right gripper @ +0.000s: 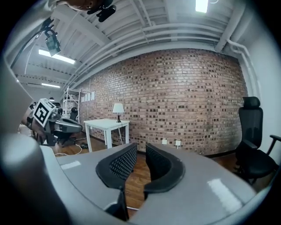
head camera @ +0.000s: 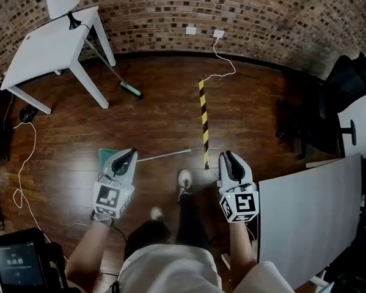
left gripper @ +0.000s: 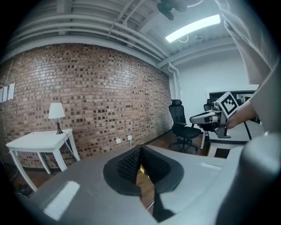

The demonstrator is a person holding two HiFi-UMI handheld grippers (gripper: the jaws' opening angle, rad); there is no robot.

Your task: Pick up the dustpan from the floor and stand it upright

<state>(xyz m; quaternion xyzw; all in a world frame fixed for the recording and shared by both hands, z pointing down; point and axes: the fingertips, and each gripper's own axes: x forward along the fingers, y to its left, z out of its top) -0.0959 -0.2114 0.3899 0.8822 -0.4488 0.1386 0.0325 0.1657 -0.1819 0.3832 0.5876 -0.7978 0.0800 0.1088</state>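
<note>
Well, the biggest thing is the brown wood floor (head camera: 160, 123), spread out far below both sets of jaws. A white table (head camera: 47, 47) stands well ahead of the left jaws and off to their left, next to the brick wall. A big pale board (head camera: 308, 210) lies just to the right of the right jaws. A black chair (head camera: 338, 102) sits ahead of the right jaws and off to their right.

The dustpan (head camera: 107, 154) lies flat on the floor. Its pan is green and peeks out to the left of the left jaws. Its handle (head camera: 167, 154) is long, thin and pale. It runs from the left jaws toward the right and ends between the two grippers, near a yellow and black strip (head camera: 204, 122) on the floor. The head view cannot show if the left jaws touch the pan.

The left gripper (head camera: 128, 155) has its jaws pressed together at the tips, with nothing in them. The right gripper (head camera: 228, 156) has its jaws a little apart, and only bare floor shows in the gap.
</note>
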